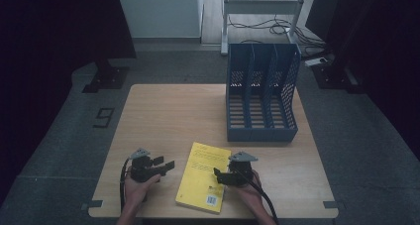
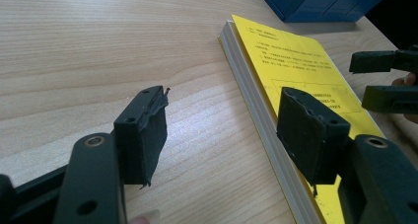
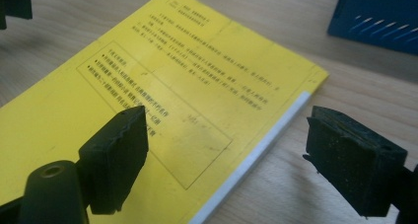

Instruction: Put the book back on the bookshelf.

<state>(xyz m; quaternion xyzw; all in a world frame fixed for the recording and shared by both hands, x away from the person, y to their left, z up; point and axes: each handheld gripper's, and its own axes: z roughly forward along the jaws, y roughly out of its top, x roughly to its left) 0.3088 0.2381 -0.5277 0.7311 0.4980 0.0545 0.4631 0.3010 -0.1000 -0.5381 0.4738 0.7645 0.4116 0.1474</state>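
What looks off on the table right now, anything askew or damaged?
The yellow book lies flat but skewed to the table edge. The left claw has a frayed, peeling pad. The blue file rack stands upright.

Likely a lab, dark curtains (image 1: 64, 22), floor cables (image 1: 267, 24), metal rack (image 1: 262, 7)

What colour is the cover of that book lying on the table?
Bright yellow with black print, clearest in the right gripper view.
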